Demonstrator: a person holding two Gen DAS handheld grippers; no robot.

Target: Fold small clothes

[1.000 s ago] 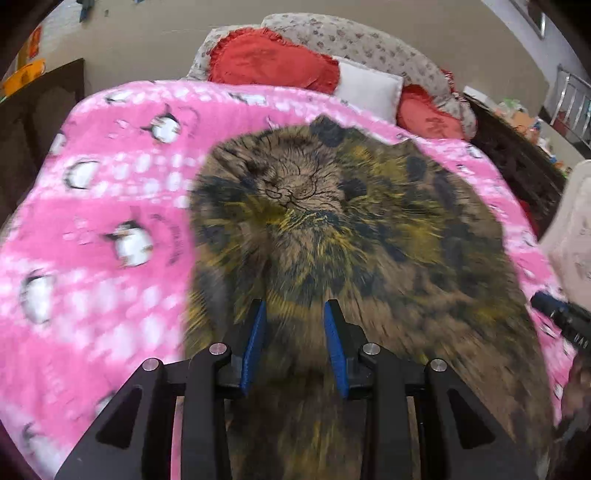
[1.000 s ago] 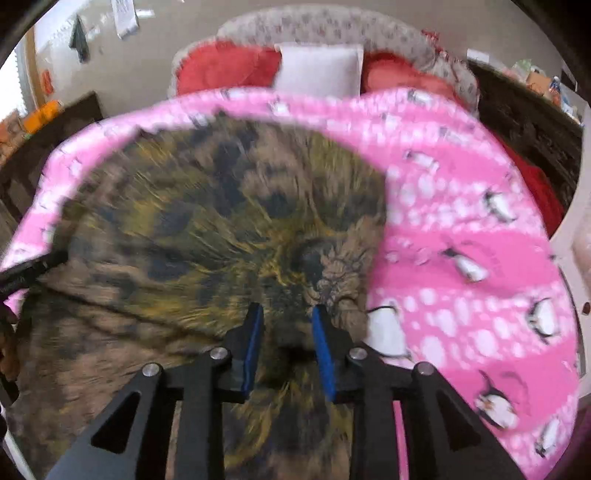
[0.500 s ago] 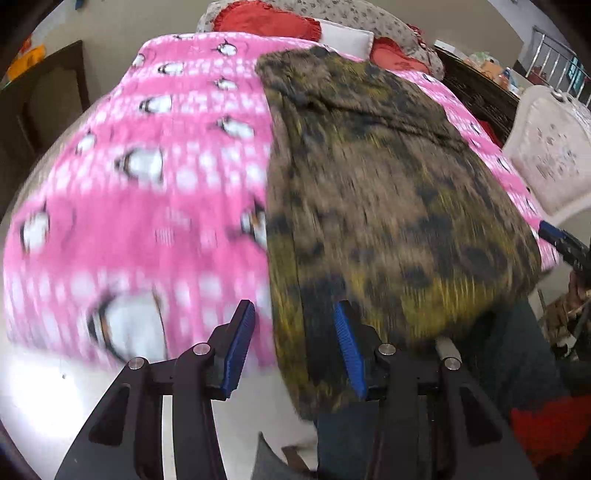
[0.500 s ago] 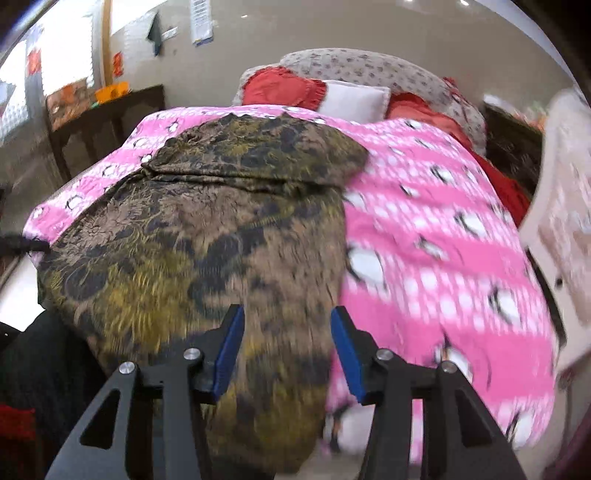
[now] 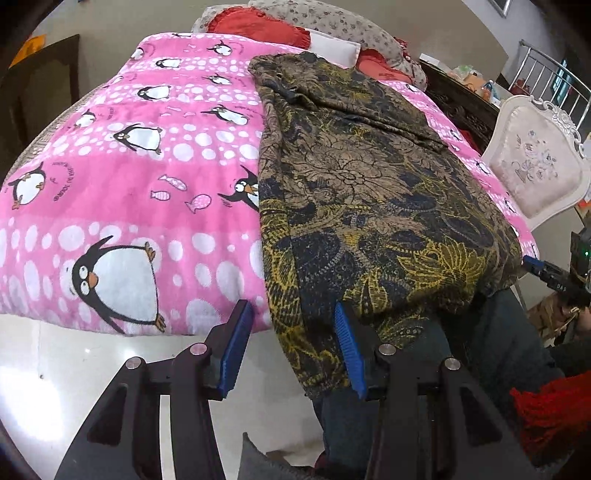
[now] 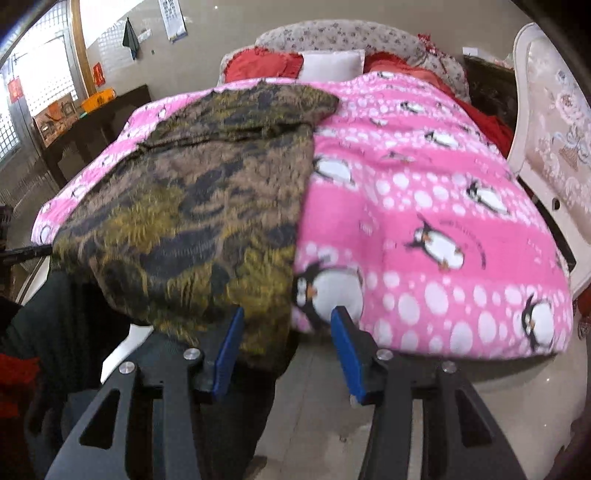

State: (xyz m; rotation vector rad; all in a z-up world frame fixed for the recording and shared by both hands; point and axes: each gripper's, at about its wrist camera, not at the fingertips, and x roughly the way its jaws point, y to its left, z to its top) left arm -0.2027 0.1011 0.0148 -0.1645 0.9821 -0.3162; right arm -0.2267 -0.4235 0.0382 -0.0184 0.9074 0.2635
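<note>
A brown, black and yellow floral garment [image 5: 362,177] lies lengthwise on the pink penguin blanket [image 5: 140,155], its near hem hanging over the bed's front edge. My left gripper [image 5: 291,347] is open and empty, just below the hem's left corner. In the right wrist view the same garment [image 6: 207,192] covers the blanket's [image 6: 424,192] left half. My right gripper [image 6: 288,350] is open and empty, at the hem's right corner. The right gripper's tip also shows in the left wrist view [image 5: 543,269].
Red and white pillows [image 5: 258,26] lie at the bed's head. A white upholstered chair [image 5: 535,162] stands at the bed's right side. A dark wooden cabinet [image 6: 92,129] stands left of the bed. Pale glossy floor [image 5: 55,369] lies below the grippers.
Both grippers have pulled back from the garment's far part to the bed's front edge and opened wider. The garment now lies spread flat with its hem hanging over.
</note>
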